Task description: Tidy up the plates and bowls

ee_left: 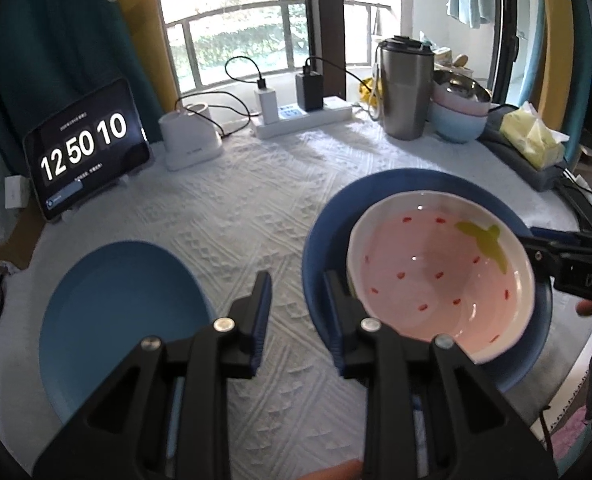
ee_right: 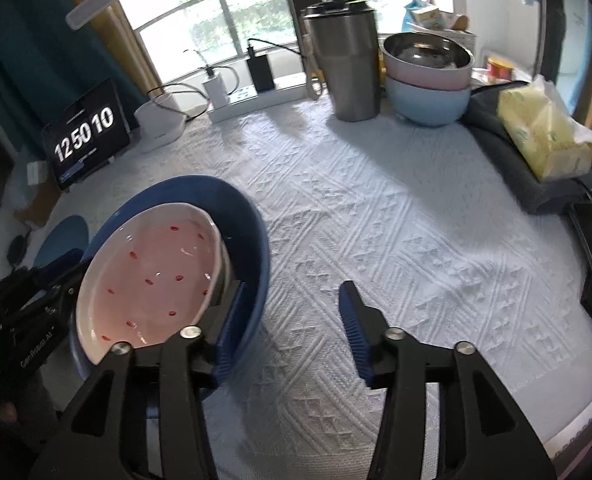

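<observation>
A pink strawberry-pattern bowl (ee_left: 439, 276) sits inside a dark blue bowl (ee_left: 335, 216) on the white tablecloth; both also show in the right wrist view, the pink bowl (ee_right: 152, 276) inside the dark blue bowl (ee_right: 252, 236). A light blue plate (ee_left: 120, 320) lies at the left, and shows small in the right wrist view (ee_right: 66, 236). My left gripper (ee_left: 297, 284) is open and empty, between the plate and the bowls. My right gripper (ee_right: 292, 292) is open and empty, its left finger next to the dark blue bowl's rim. The right gripper also shows at the bowls' right side (ee_left: 567, 256).
At the back stand a steel tumbler (ee_left: 405, 88), stacked bowls in blue, pink and steel (ee_left: 457, 112), a tissue pack (ee_left: 531, 136), a power strip with chargers (ee_left: 303, 116), a white holder (ee_left: 190, 140) and a tablet clock (ee_left: 86, 148). The table edge curves at right.
</observation>
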The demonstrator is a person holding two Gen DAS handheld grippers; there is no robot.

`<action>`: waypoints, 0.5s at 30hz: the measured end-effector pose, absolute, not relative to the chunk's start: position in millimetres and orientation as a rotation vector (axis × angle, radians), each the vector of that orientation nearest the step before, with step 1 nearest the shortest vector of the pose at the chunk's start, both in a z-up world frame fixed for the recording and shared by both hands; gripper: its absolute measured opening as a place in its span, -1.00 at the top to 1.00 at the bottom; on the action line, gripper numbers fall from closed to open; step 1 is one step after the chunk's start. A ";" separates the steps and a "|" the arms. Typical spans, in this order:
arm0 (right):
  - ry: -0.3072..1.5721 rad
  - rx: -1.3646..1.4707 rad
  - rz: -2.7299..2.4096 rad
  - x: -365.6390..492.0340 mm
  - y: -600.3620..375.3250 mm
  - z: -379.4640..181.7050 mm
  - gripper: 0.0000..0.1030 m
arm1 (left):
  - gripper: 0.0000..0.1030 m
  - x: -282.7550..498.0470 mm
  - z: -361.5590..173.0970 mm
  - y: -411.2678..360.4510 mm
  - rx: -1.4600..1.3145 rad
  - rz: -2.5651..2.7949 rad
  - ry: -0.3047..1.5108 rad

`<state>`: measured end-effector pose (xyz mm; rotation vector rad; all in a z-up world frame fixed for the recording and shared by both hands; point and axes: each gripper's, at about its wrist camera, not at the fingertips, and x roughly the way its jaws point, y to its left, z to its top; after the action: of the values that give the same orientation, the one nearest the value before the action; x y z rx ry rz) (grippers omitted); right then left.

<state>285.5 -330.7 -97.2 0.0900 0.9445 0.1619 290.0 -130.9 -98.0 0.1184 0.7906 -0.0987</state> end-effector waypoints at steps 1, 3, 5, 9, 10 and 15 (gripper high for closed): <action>0.942 0.113 0.141 284.2 -333.0 -98.4 -0.14 | 0.47 290.0 -98.1 -130.3 0.114 -0.100 0.787; 0.931 0.139 0.116 282.3 -335.9 -99.8 -0.20 | 0.47 290.8 -98.7 -128.5 0.106 -0.104 0.785; 0.912 0.135 0.122 281.3 -335.5 -99.9 -0.20 | 0.47 290.1 -98.7 -128.9 0.109 -0.104 0.780; 0.855 0.109 0.126 277.5 -334.7 -99.1 -0.20 | 0.47 288.6 -99.5 -131.3 0.115 -0.093 0.765; 0.833 0.089 0.124 275.2 -333.0 -98.7 -0.20 | 0.47 288.5 -99.7 -131.4 0.113 -0.093 0.763; 0.758 0.031 0.069 272.5 -325.8 -99.5 -0.14 | 0.47 288.3 -100.9 -127.2 0.070 -0.101 0.753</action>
<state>272.5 -325.8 -99.5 0.0311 0.7580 0.0695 288.3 -127.2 -100.9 0.0699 0.7527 -0.1007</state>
